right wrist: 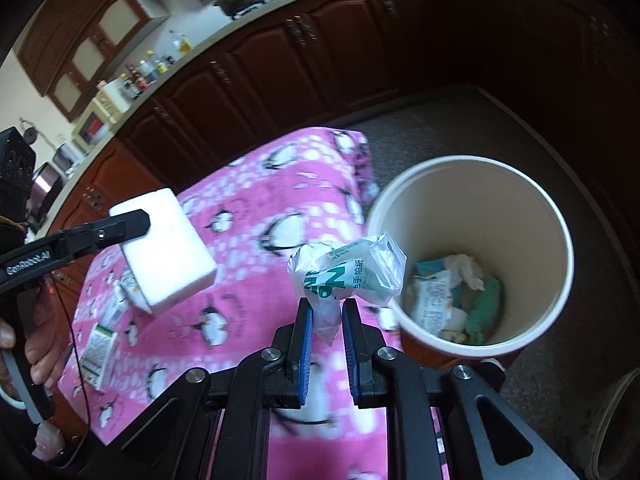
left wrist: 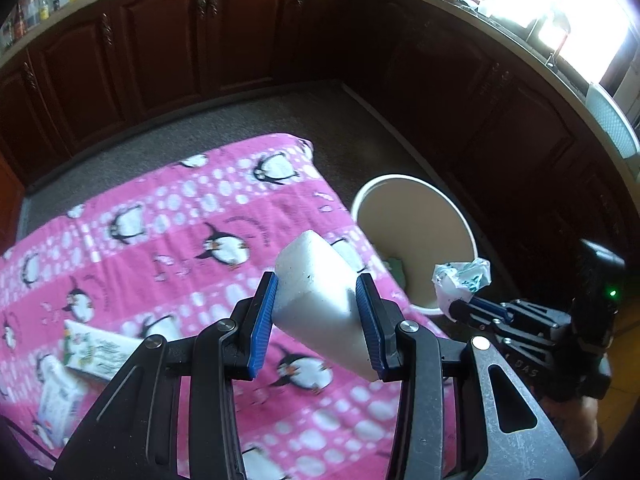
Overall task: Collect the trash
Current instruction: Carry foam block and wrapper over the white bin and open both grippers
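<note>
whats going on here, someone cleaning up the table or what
A person is collecting trash with a handheld tool in each hand. The left tool is shut on a white foam block, held above the pink penguin cloth. The right tool pinches a crumpled tissue-pack wrapper near the rim of the trash bucket, which already holds some scraps. A few small packets remain on the cloth.

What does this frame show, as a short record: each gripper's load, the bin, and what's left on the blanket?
left gripper: shut on white foam block, held above the blanket
right gripper: shut on crumpled tissue pack, beside the bin's rim
bin: on the floor next to the blanket, open, already holds wrappers and tissue
blanket: pink, penguin print
left on blanket: small printed packets near its left edge
</note>
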`<state>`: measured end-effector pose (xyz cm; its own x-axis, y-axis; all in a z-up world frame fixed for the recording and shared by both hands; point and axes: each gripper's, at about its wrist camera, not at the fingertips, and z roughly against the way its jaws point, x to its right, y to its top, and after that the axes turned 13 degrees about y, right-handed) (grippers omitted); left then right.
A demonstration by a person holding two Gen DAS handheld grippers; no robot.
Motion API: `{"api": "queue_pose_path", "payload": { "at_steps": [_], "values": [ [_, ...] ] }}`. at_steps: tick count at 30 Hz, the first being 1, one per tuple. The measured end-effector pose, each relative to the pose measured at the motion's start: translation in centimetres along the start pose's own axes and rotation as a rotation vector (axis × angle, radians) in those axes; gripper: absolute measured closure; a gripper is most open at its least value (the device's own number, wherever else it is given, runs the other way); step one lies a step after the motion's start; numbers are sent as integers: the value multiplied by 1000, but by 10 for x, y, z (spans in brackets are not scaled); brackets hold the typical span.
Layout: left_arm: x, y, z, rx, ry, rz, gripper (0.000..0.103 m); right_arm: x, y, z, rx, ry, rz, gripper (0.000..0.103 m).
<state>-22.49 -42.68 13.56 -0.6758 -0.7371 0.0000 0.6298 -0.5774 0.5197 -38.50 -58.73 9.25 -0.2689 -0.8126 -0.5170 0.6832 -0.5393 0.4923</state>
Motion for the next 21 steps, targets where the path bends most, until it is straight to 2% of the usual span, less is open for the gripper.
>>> {"api": "queue_pose_path", "payload": {
  "at_steps": [13,19,21],
  "values": [
    [51,25,-48,-16,-21,36,65,77,4,-14,-29,-99,-124,89],
    [69,28,-66,-29,-13,25,65,90,7,-25,-34,-136,-133,89],
    [70,29,-70,-37,-12,28,65,97,8,-27,-50,-159,-153,80]
  ]
}}
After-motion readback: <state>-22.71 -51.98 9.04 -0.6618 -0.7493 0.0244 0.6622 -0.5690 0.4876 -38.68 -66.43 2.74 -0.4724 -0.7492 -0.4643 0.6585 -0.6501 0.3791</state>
